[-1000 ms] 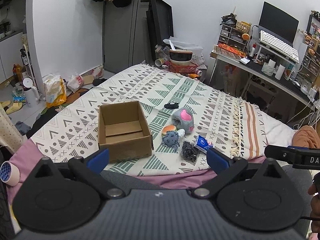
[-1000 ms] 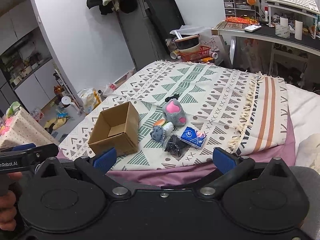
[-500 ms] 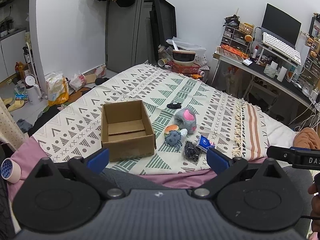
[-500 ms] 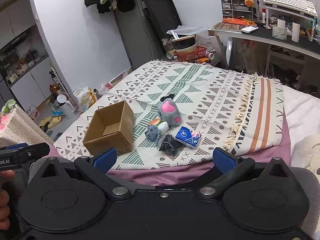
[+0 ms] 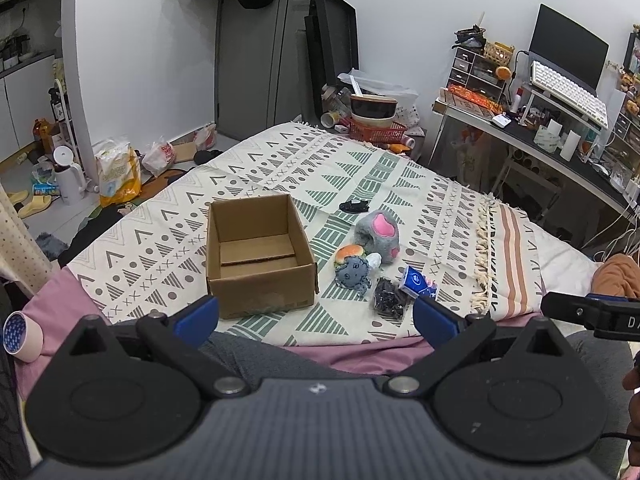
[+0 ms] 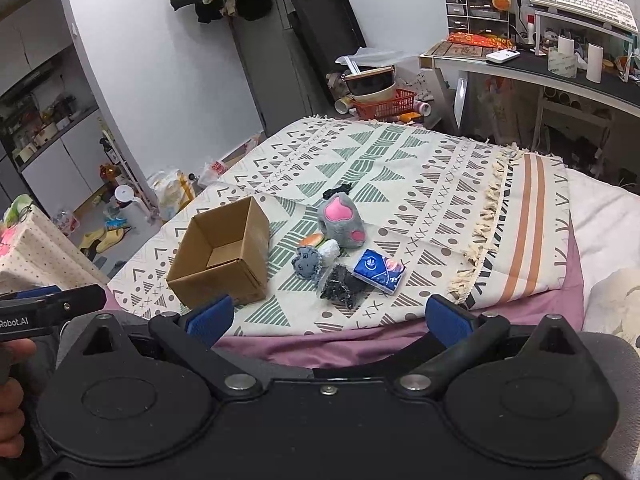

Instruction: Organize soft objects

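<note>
Left wrist view is showing the left claw (image 5: 316, 316) gaping wide and holding nothing, hovering off the near edge of the bed (image 5: 400, 168). An open cardboard box (image 5: 258, 254) is sitting near that edge, with a grey-and-pink plush (image 5: 380, 234), a blue octopus toy (image 5: 354, 272), a tissue pack (image 5: 418, 285) and a black bundle (image 5: 388, 302) clustering just beside it. The right claw (image 6: 330, 320) is likewise hanging wide apart and empty.
</note>
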A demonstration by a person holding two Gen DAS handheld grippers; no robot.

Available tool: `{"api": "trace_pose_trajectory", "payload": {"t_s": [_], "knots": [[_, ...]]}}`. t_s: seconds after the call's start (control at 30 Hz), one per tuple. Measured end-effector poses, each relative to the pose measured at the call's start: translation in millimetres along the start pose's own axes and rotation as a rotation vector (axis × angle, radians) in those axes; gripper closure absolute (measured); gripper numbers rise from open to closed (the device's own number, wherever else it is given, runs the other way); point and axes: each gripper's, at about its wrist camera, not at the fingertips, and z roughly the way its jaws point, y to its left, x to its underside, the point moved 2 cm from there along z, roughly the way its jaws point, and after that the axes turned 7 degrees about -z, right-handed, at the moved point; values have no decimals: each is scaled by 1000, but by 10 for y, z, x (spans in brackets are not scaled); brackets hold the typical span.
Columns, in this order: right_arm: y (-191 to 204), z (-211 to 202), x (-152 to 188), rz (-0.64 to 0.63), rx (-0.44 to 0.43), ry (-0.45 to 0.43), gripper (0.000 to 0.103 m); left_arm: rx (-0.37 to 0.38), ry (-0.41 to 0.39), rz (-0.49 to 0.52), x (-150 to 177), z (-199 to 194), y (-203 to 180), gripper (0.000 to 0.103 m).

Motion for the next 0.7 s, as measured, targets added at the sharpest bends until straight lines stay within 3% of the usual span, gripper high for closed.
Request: {"api": "trace_pose_trajectory", "payload": {"t_s": [0.7], "knots": [[-307,531,-34,34,-35,18,0,-31,54,-8,-94,671,-120,1]]}}
